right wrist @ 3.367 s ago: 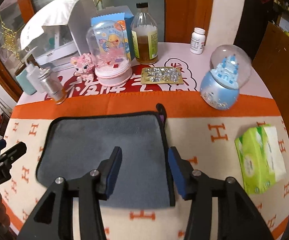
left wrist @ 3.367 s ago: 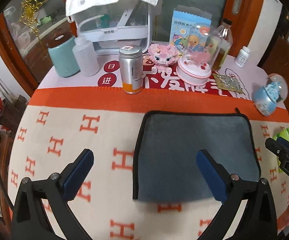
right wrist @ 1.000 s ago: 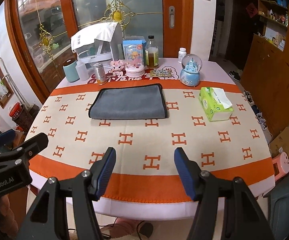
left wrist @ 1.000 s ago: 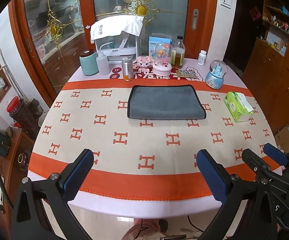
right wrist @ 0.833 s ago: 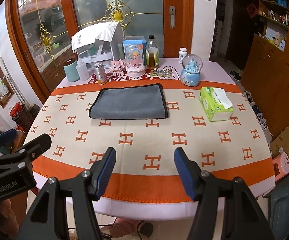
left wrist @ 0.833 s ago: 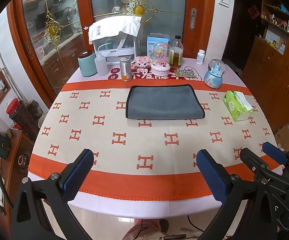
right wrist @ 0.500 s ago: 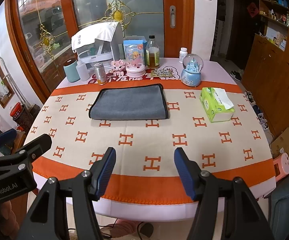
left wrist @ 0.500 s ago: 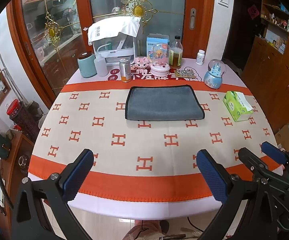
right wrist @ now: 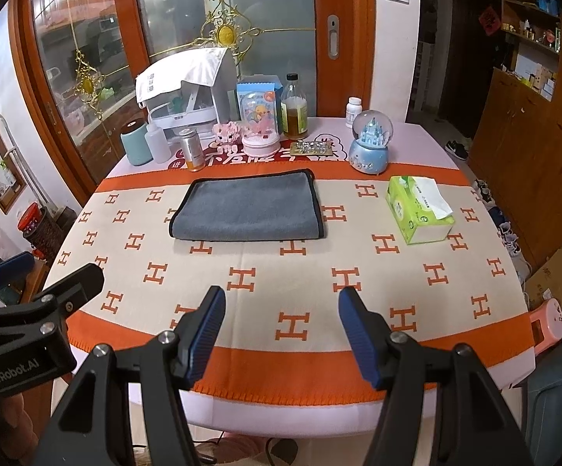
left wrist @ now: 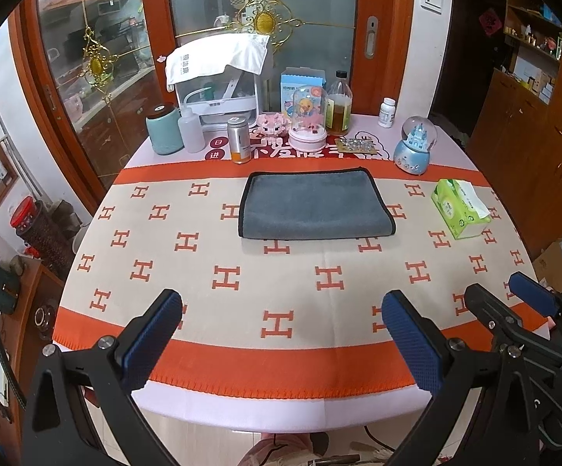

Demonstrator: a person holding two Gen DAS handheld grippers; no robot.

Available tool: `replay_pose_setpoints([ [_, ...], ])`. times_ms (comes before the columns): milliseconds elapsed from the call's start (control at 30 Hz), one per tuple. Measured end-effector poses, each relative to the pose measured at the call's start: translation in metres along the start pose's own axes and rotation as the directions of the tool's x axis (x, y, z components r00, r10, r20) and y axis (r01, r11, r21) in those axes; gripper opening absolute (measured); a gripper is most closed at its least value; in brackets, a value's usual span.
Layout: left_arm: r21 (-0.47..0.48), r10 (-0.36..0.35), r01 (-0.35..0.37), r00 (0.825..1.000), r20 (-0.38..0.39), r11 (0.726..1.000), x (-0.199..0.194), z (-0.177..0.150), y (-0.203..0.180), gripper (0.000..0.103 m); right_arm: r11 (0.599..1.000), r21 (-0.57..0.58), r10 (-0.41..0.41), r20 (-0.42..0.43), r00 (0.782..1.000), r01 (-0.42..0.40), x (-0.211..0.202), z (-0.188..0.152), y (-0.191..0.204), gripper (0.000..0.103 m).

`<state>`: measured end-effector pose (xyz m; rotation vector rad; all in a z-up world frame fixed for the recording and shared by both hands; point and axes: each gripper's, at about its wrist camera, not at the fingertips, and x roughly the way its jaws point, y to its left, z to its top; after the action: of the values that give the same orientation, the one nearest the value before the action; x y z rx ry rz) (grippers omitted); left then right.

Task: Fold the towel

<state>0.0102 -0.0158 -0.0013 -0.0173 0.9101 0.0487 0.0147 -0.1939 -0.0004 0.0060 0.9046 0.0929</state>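
The grey towel (left wrist: 314, 206) lies folded into a flat rectangle with a dark trimmed edge, just above the middle of the left wrist frame, on the desk (left wrist: 281, 353) with its cream cloth of orange H marks and orange border. In the right wrist frame the towel (right wrist: 247, 206) sits left of centre, in the upper half.

The left hand-held gripper (left wrist: 281, 339) fills the bottom of its own frame, its blue-padded fingers spread wide with nothing between them, over the near edge of the desk and well apart from the towel. The right hand-held gripper (right wrist: 281, 330) at the bottom of its frame is likewise parted and empty, though less widely. Each gripper shows in the other's view: the right one at the lower right of the left wrist frame, the left one at the lower left of the right wrist frame.

To the right of the towel lies a green tissue pack (left wrist: 460, 208), apart from it. Above the towel in the frame stand a row of things: a teal canister (left wrist: 163, 129), a metal tin (left wrist: 239, 139), a pink domed ornament (left wrist: 307, 124), an amber bottle (left wrist: 339, 106) and a blue snow globe (left wrist: 414, 148).
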Motion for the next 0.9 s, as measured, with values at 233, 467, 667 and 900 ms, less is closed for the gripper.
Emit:
replay_pose_setpoints([
  [233, 0.001, -0.001, 0.001, 1.000, -0.001, 1.000, 0.001, 0.002, -0.002, 0.102, 1.000, 0.002, -0.006, 0.006, 1.000, 0.006, 0.000, 0.003, 0.000, 0.061],
  [467, 0.000, 0.000, 0.000, 1.000, -0.002, 1.000, 0.003, 0.003, -0.002, 0.102, 1.000, -0.004, -0.007, 0.017, 1.000, 0.008, -0.001, 0.005, 0.001, 0.061],
  [667, -0.001, -0.001, 0.001, 1.000, -0.007, 1.000, 0.007, 0.005, -0.003, 0.102, 1.000, -0.003, -0.007, 0.016, 1.000, 0.007, 0.000, 0.006, 0.003, 0.061],
  [900, -0.002, -0.002, 0.002, 1.000, -0.009, 1.000, 0.009, 0.005, -0.002, 0.102, 1.000, -0.003, -0.008, 0.016, 1.000, 0.008, 0.000, 0.006, 0.002, 0.061],
])
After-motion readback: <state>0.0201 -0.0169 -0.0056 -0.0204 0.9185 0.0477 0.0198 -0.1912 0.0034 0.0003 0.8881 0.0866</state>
